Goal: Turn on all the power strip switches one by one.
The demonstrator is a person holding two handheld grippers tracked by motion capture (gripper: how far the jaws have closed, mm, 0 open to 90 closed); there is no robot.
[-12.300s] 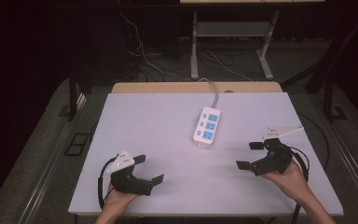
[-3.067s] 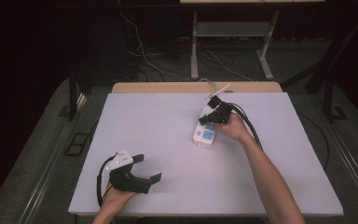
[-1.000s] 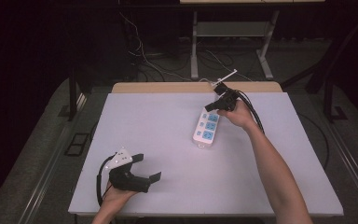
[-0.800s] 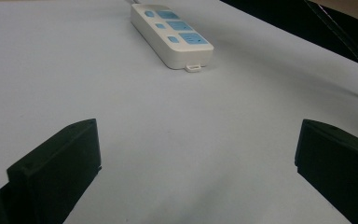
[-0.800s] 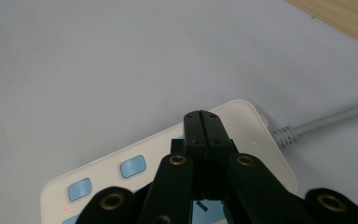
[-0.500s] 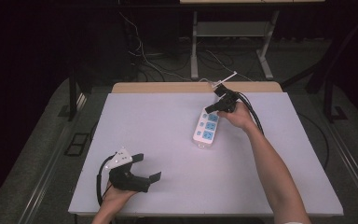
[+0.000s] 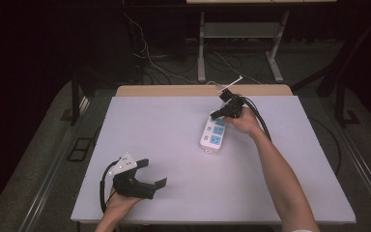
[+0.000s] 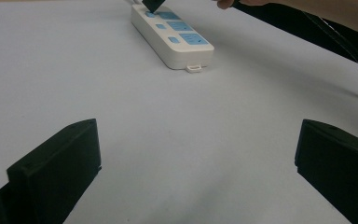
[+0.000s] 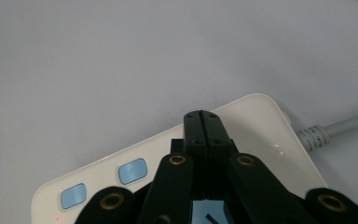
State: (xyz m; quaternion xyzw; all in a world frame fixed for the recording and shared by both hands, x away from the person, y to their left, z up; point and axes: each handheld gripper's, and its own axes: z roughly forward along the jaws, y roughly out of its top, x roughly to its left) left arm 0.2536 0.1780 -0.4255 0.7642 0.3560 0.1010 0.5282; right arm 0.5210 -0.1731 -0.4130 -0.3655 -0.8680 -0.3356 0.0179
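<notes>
Nearest the person, the left gripper (image 7: 142, 175) is rested on the table (image 7: 164, 135) with its jaws spread wide and nothing between them. Farther out, the power strip (image 7: 213, 134) is laid near the table's far edge, its grey cable (image 9: 340, 126) led away from its far end. The right gripper (image 9: 201, 122) is held over that far end with its jaws pressed fully together, gripping nothing; contact with the casing cannot quite be judged. If a blue button (image 9: 133, 171) is meant to be pressed, the tip could be slid off, or the light strip shoved aside, by an off-centre push.
</notes>
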